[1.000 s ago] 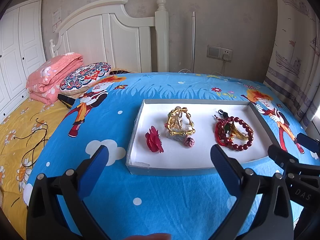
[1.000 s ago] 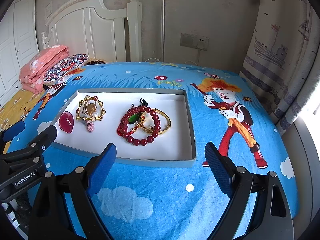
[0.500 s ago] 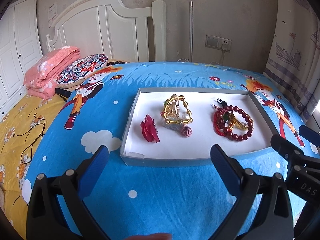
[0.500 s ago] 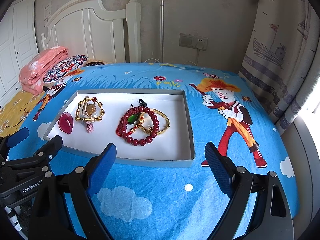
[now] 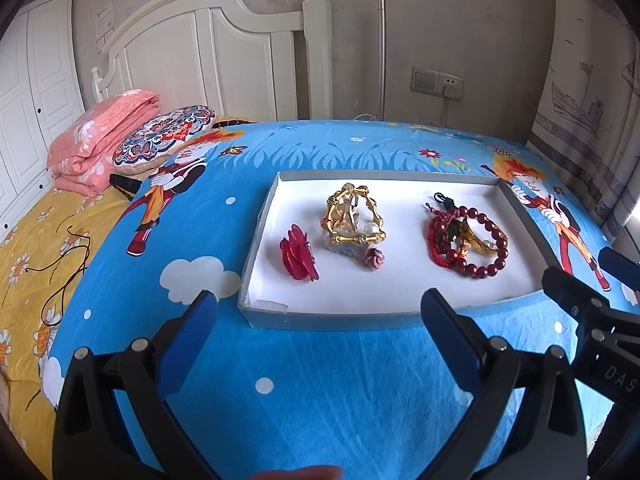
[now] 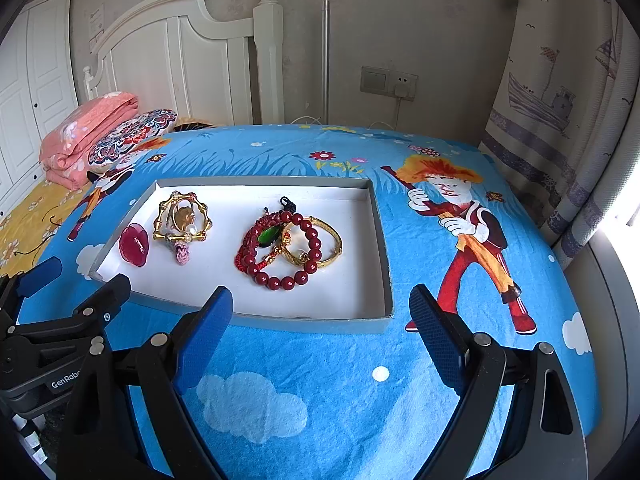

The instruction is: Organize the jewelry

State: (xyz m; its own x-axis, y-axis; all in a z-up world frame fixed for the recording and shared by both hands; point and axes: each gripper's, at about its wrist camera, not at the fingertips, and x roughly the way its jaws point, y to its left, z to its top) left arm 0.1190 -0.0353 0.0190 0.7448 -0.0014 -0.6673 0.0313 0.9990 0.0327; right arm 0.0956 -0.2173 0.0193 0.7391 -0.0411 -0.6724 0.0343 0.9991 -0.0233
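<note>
Your left gripper (image 5: pixel 318 314) and right gripper (image 6: pixel 320 310) tipped down over the bed (image 6: pixel 320 384), side by side, jaws wide and empty, jewelry in the white tray (image 5: pixel 256 256), just ahead

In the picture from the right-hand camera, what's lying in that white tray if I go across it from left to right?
Red flower-shaped piece → gold bamboo-style bangle with a pearl → tangle of red cord, green stone and dark red bead bracelet → plain gold bangle, partly overlapping the beads, then the tray wall.
</note>
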